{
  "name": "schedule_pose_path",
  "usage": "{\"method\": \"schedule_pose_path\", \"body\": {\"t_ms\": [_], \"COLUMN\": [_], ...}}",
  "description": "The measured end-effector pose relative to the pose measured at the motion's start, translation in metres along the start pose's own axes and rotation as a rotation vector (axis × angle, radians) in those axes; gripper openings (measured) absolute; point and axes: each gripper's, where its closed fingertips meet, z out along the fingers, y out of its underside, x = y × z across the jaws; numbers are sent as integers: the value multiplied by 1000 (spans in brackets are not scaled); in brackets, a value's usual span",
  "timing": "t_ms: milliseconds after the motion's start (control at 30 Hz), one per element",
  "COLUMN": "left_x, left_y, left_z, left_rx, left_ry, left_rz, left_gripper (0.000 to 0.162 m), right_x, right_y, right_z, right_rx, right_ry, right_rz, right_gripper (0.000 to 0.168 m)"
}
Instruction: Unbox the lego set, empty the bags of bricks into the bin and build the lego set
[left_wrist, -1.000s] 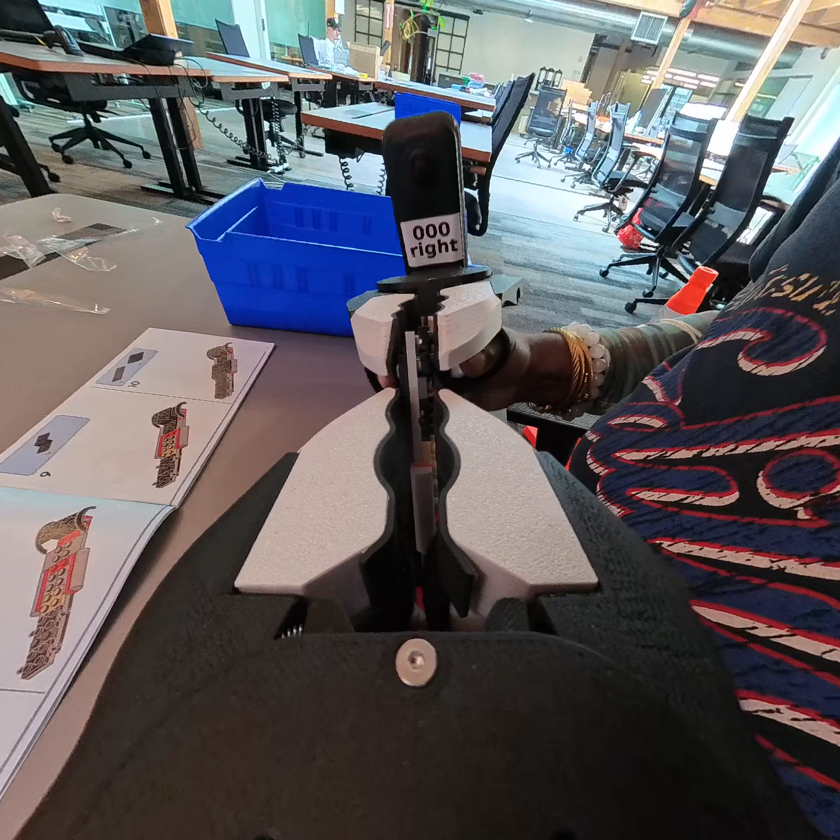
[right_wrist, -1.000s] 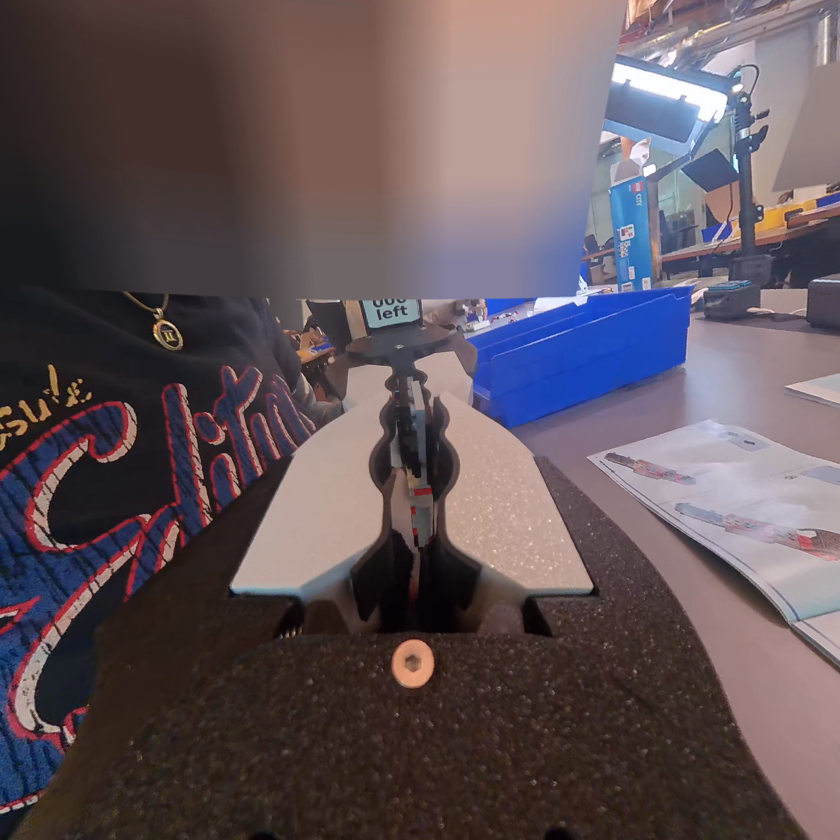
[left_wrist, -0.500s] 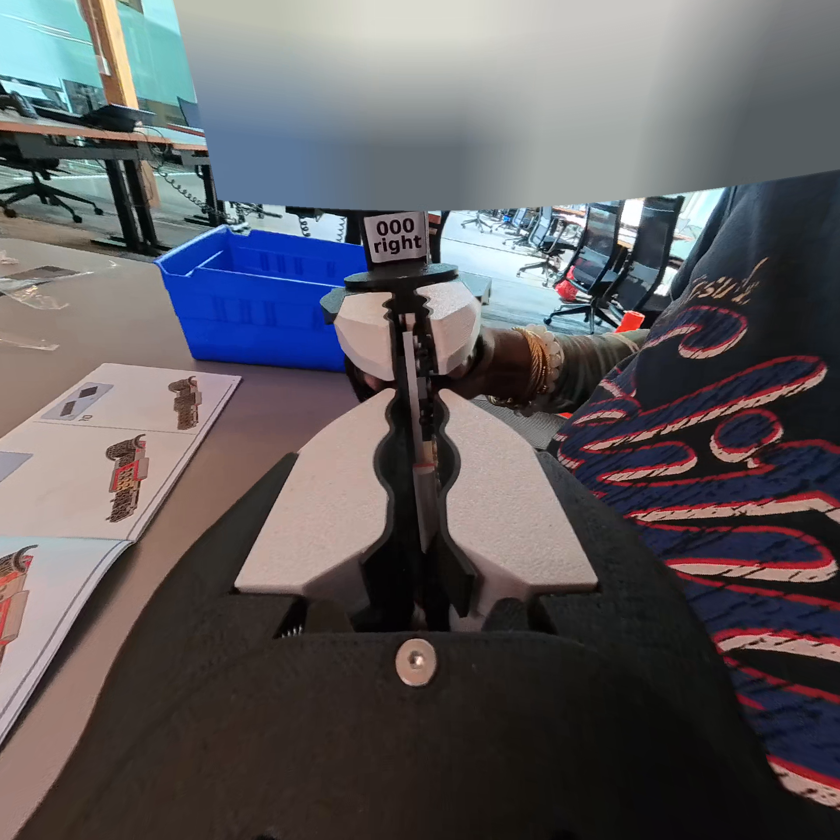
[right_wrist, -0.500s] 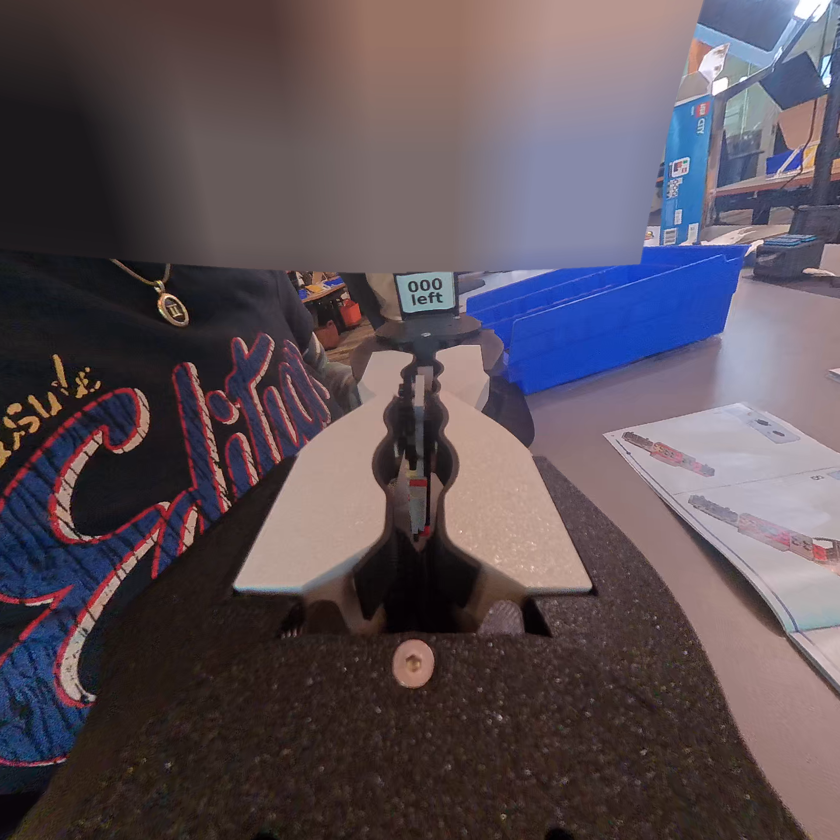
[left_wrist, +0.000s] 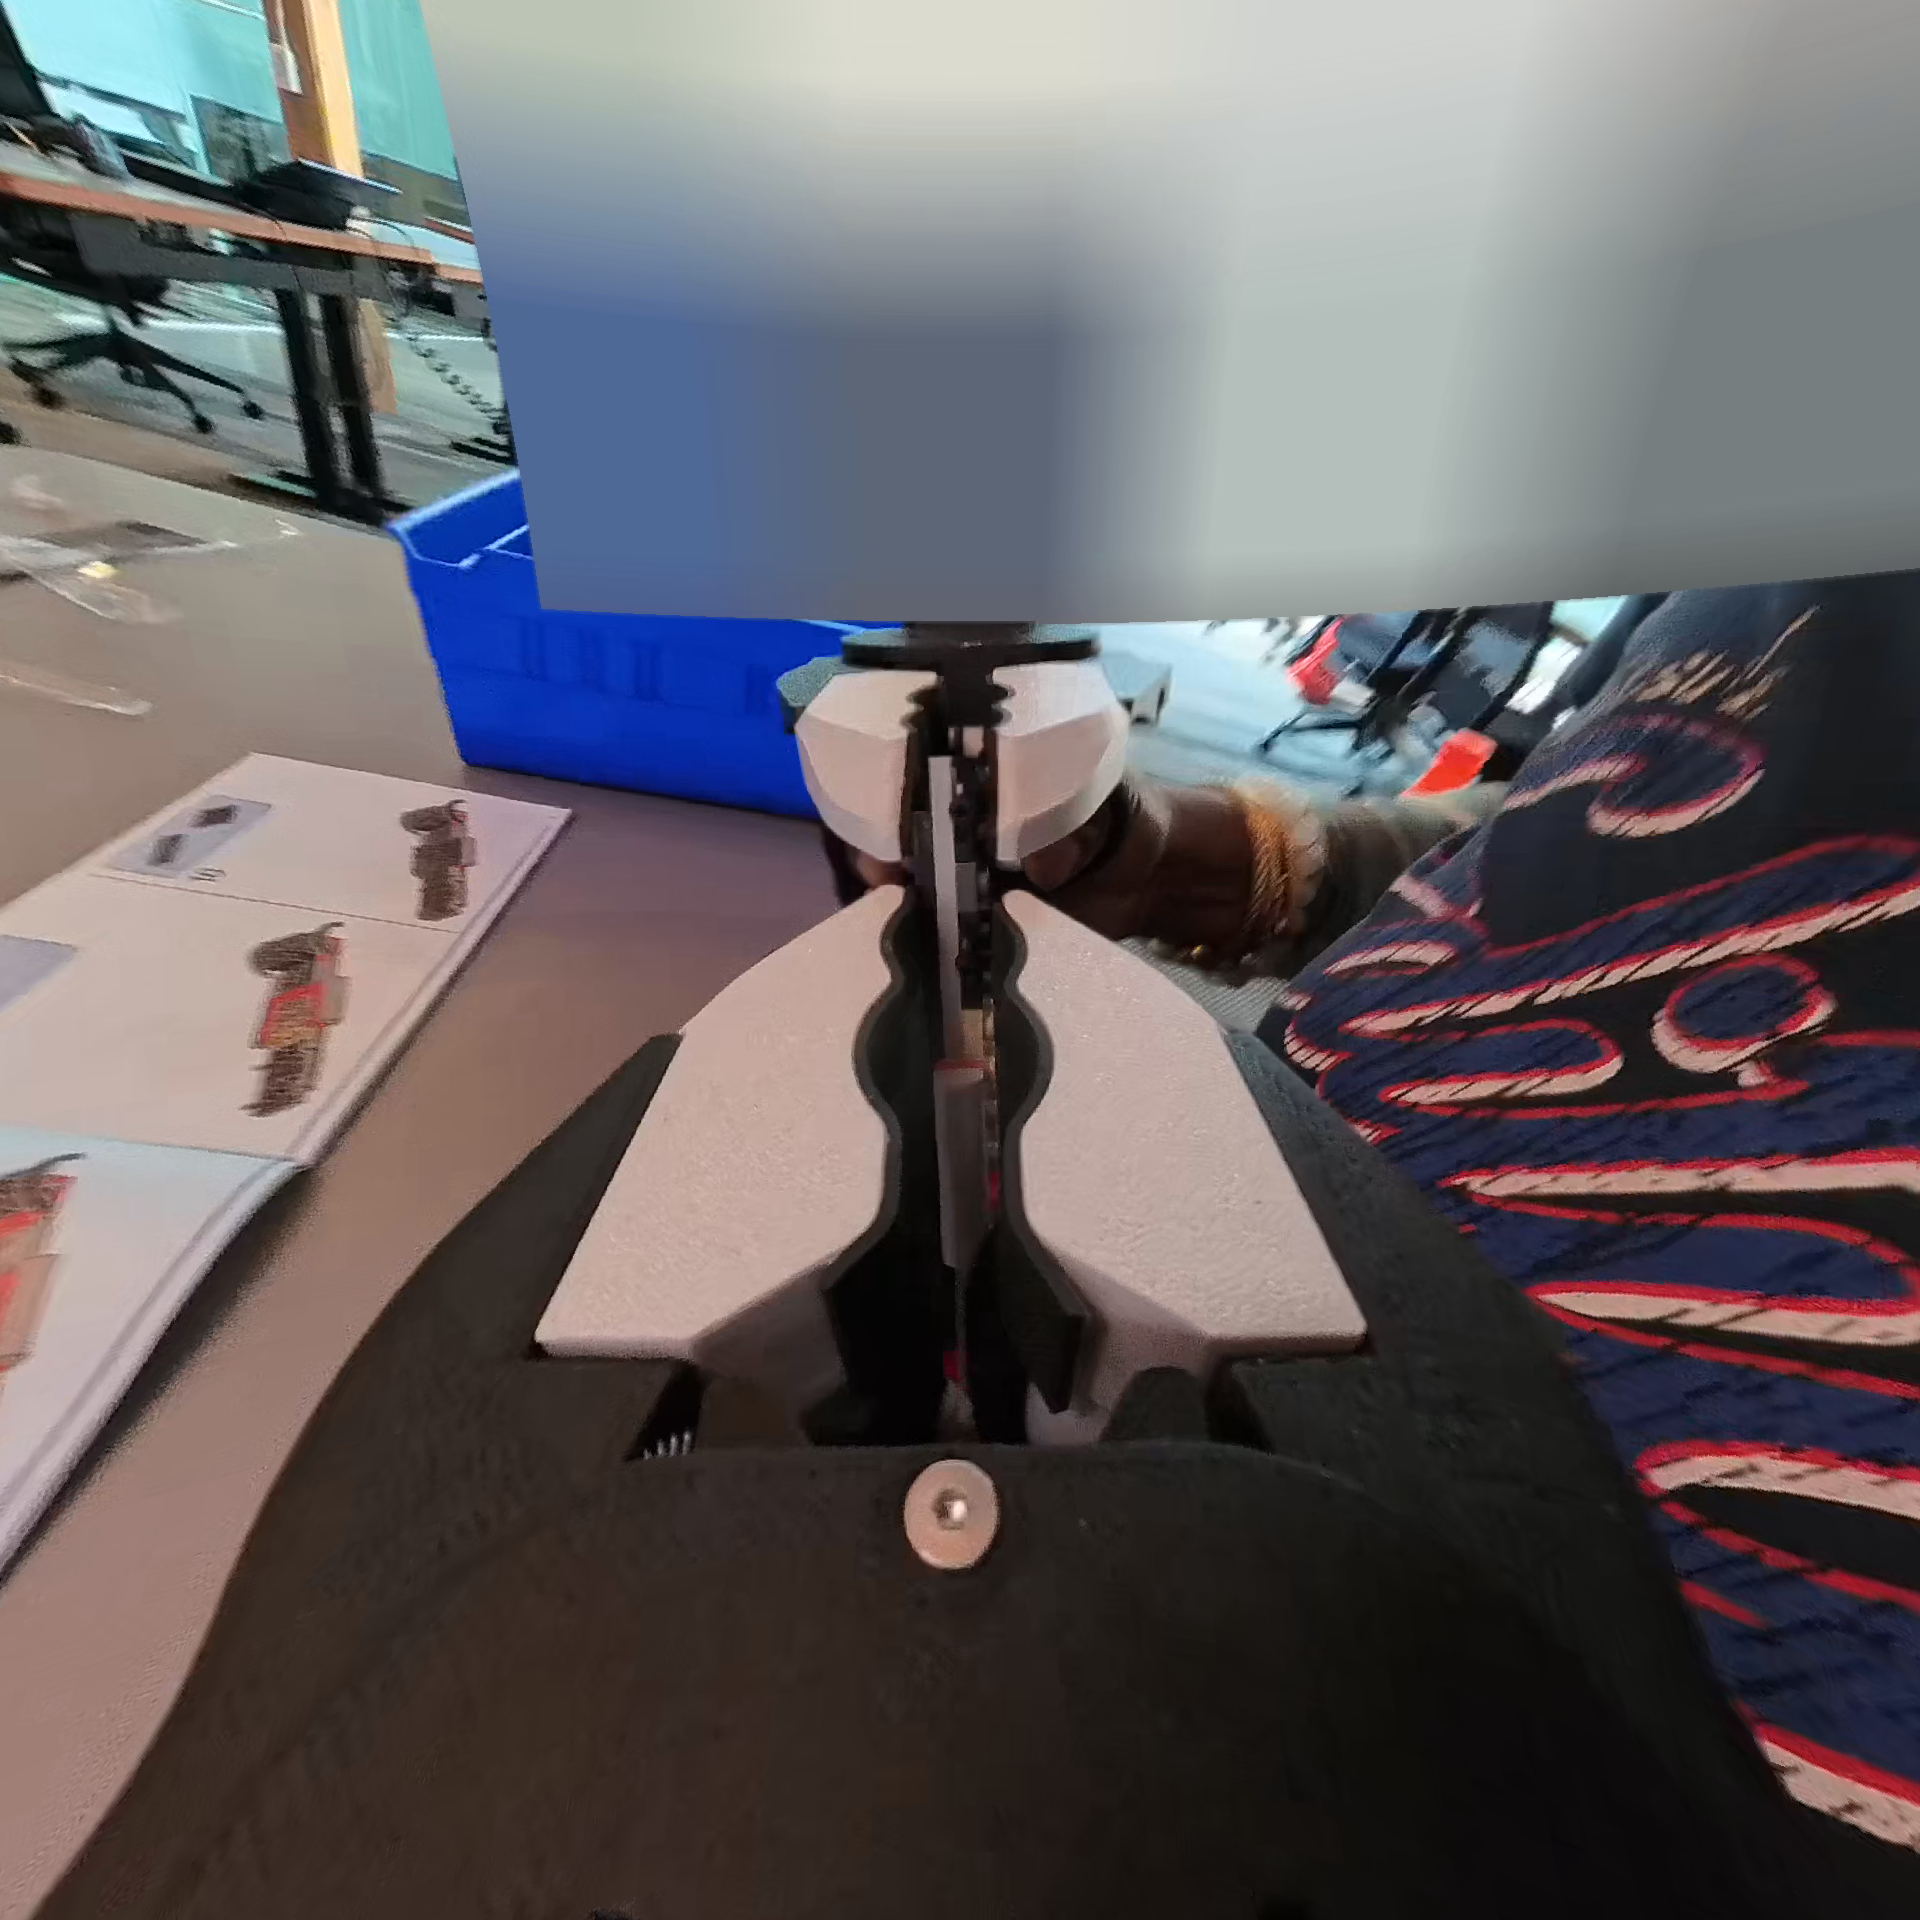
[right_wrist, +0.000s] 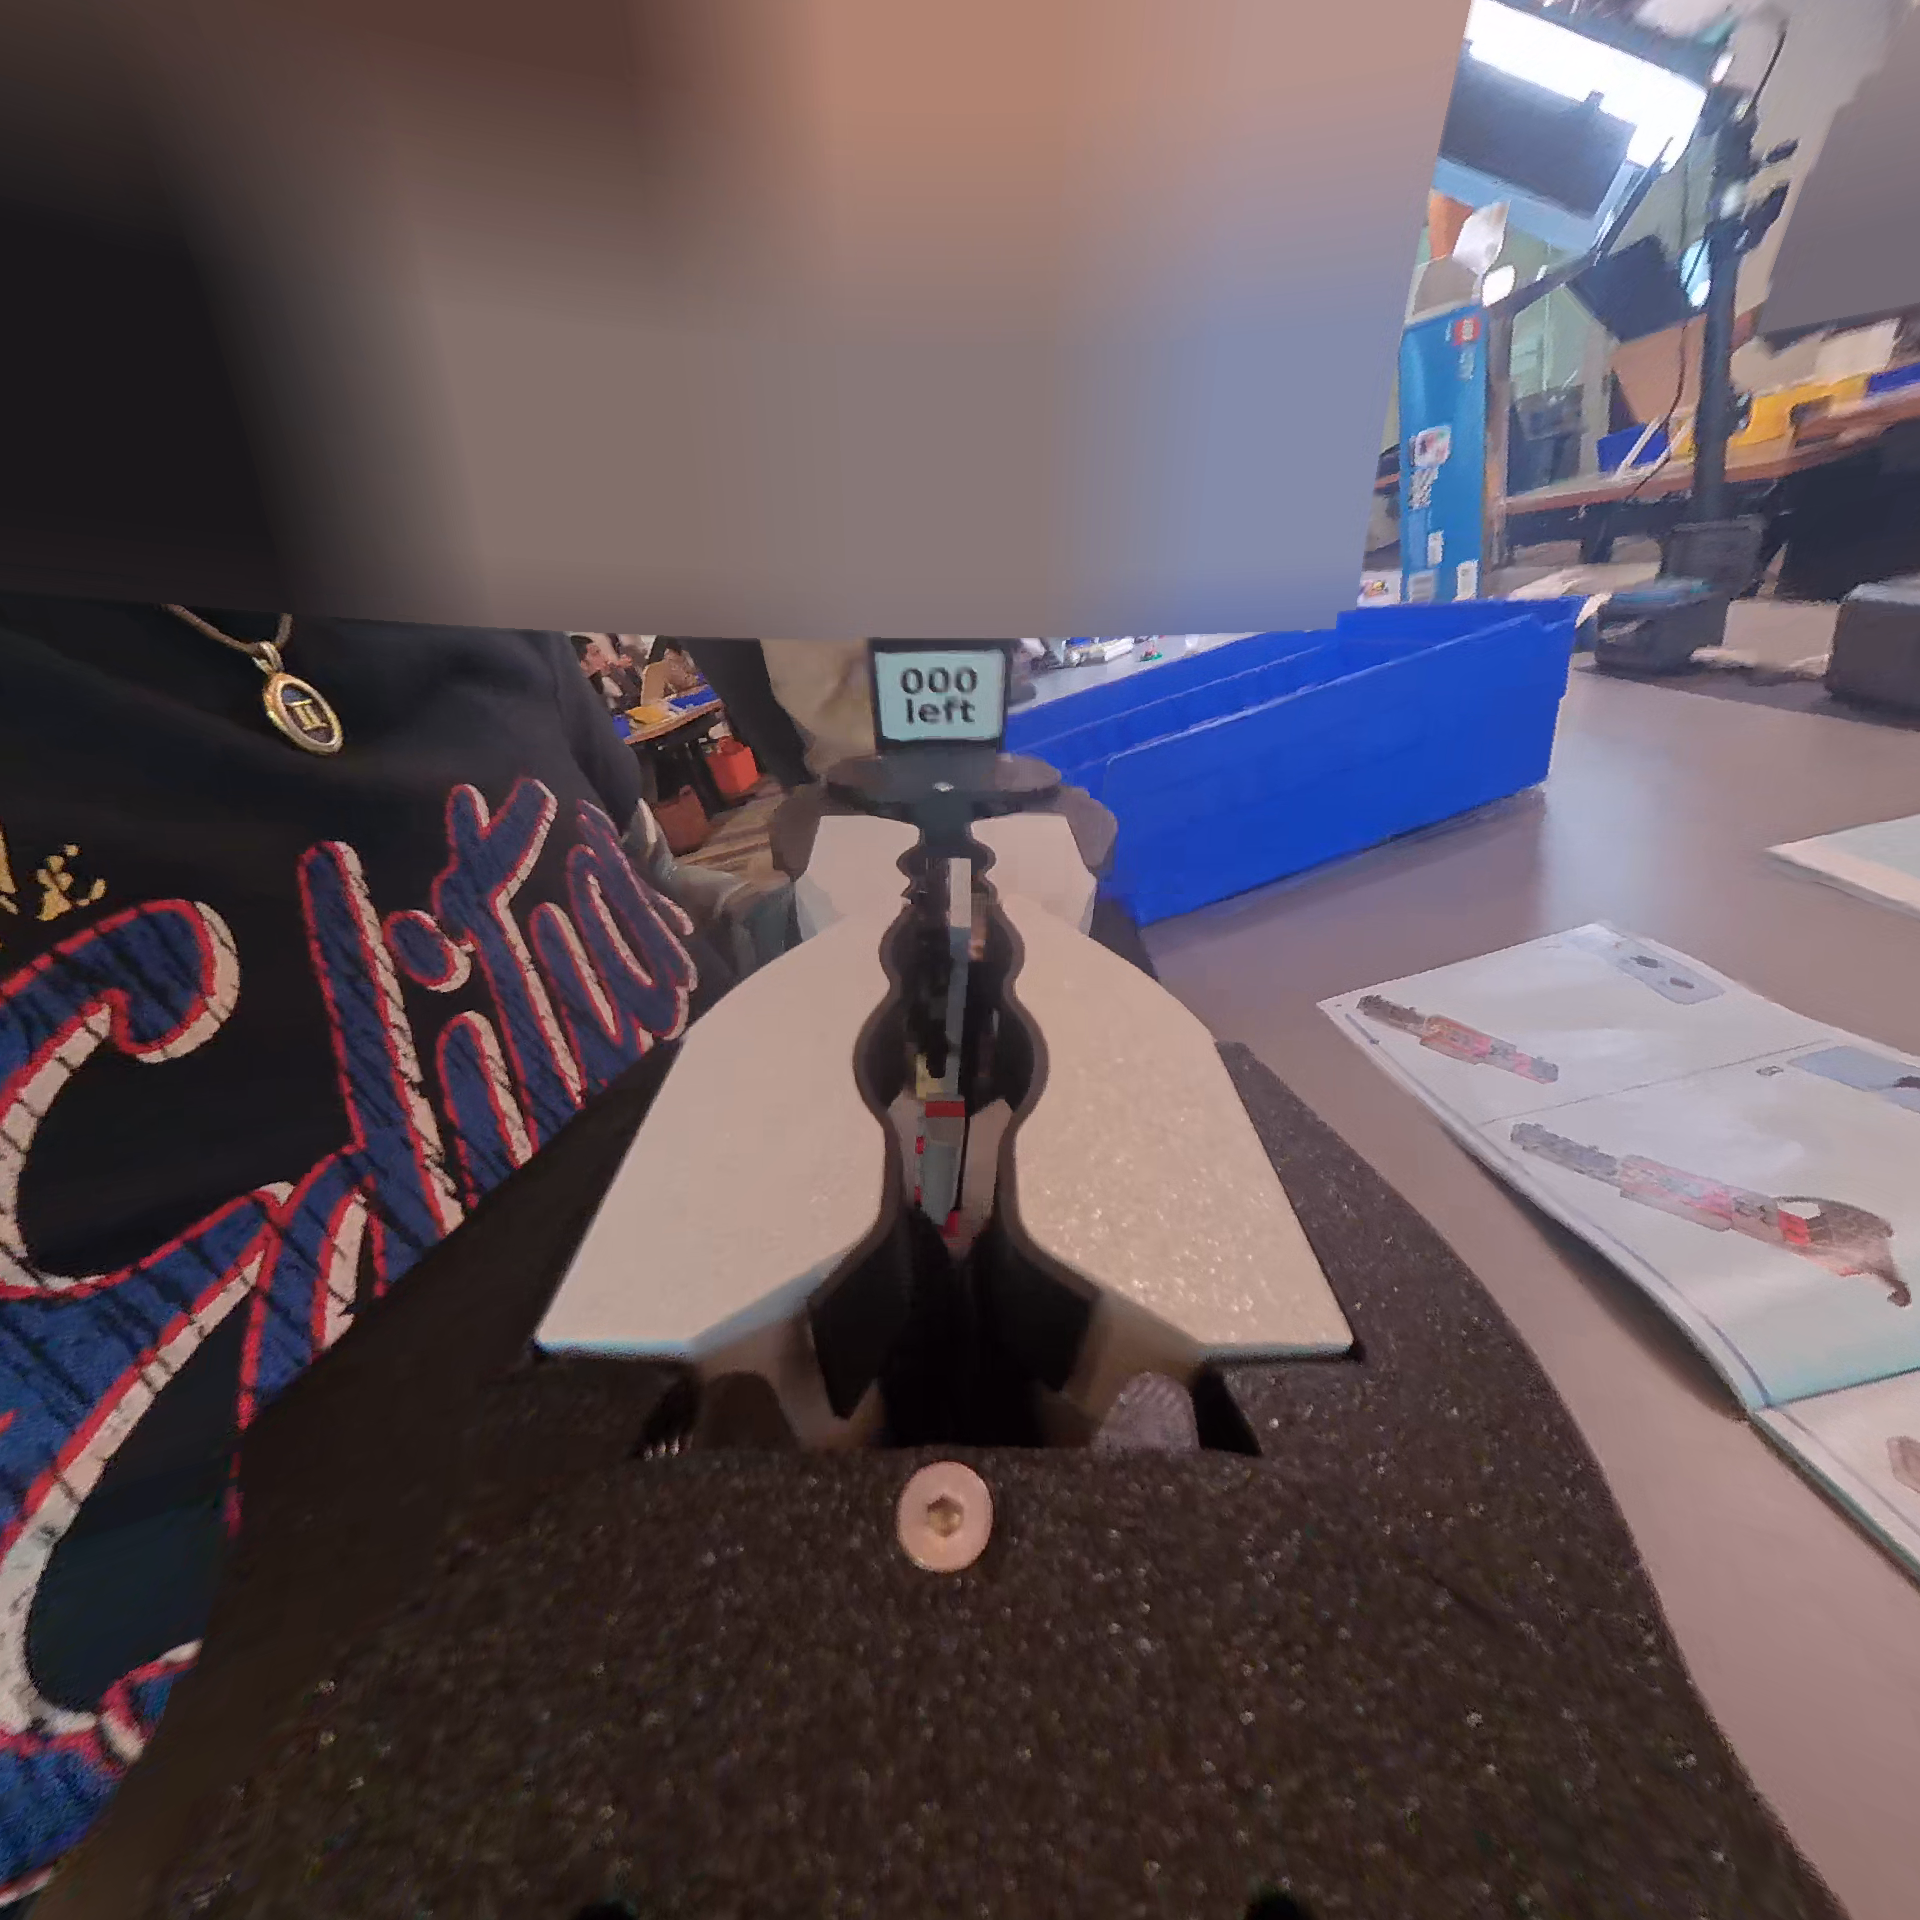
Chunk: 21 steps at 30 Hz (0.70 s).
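open-plan office, rows of desks (left_wrist: 208, 223), mesh office chairs (left_wrist: 114, 332), glass partitions (left_wrist: 135, 94)

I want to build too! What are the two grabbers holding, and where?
Both hold one long, thin lego build: the left gripper clamps one end, the right gripper the other.

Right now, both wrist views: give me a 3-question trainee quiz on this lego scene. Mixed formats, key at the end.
1. True or false: the left gripper and the right gripper are both shut on the same lego assembly, nose to nose.
2. Multiple choice: the open instruction booklet lies (A) inside the blue bin, (B) flat on the grey table, nearer the camera than the bin, (C) under the lego box.
3. Fill in: the lego box stands ____ behind the bin.

Key: 1 true; 2 B; 3 upright.
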Motion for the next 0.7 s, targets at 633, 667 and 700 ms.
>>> {"method": "schedule_pose_path", "body": {"t_ms": [633, 667, 700], "left_x": [-3, -2, -1], "left_y": [-9, -10, -12], "left_z": [-3, -2, -2], "left_rx": [95, 97, 98], "left_ry": [-5, -10, -9], "left_rz": [-13, 15, 33], "left_gripper": [12, 12, 12], "right_x": [2, 0, -1], "right_y": [-16, -17, -19], "right_z": [6, 6, 6], "right_rx": [121, 130, 140], "right_ry": [-21, -30, -37], "right_rz": [-11, -11, -19], "right_gripper": [8, 8, 8]}}
